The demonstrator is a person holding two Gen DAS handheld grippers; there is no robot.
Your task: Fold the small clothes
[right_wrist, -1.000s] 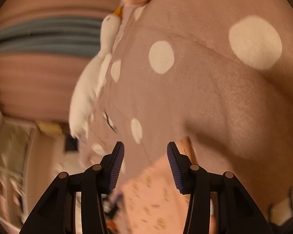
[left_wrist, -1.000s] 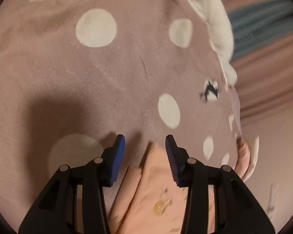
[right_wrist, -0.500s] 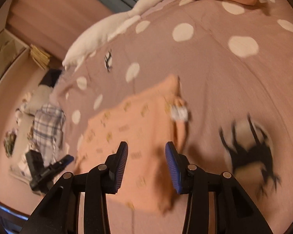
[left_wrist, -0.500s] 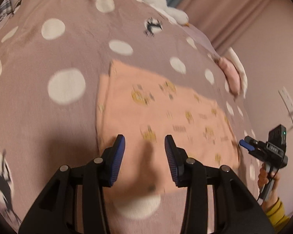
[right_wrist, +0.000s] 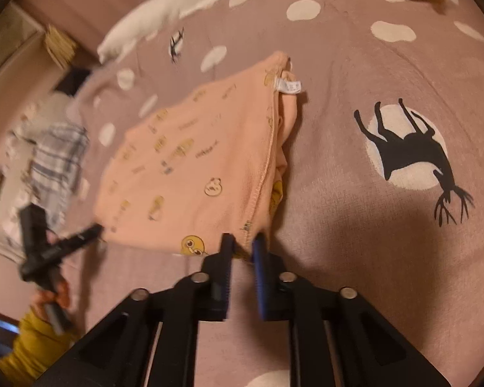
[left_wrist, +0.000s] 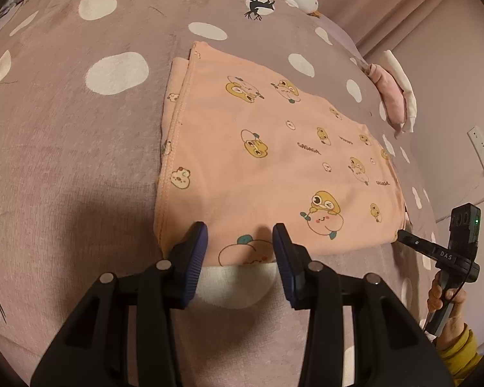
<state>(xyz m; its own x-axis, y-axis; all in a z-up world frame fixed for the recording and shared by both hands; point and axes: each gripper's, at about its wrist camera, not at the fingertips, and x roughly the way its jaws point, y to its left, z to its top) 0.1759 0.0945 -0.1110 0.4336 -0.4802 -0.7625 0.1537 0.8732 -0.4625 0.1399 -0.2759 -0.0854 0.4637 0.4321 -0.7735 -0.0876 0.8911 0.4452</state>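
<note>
A mauve bedspread (left_wrist: 80, 148) with white dots and black deer prints fills both views. A peach cartoon-print garment (left_wrist: 258, 148), folded flat, is laid at its middle. The left gripper (left_wrist: 238, 242) is held with jaws parted over the garment's near edge, nothing pinched. The right gripper (right_wrist: 242, 242) is seen closing on the garment's near corner, hem between the pads. A white label (right_wrist: 288, 87) is noted at the far corner.
</note>
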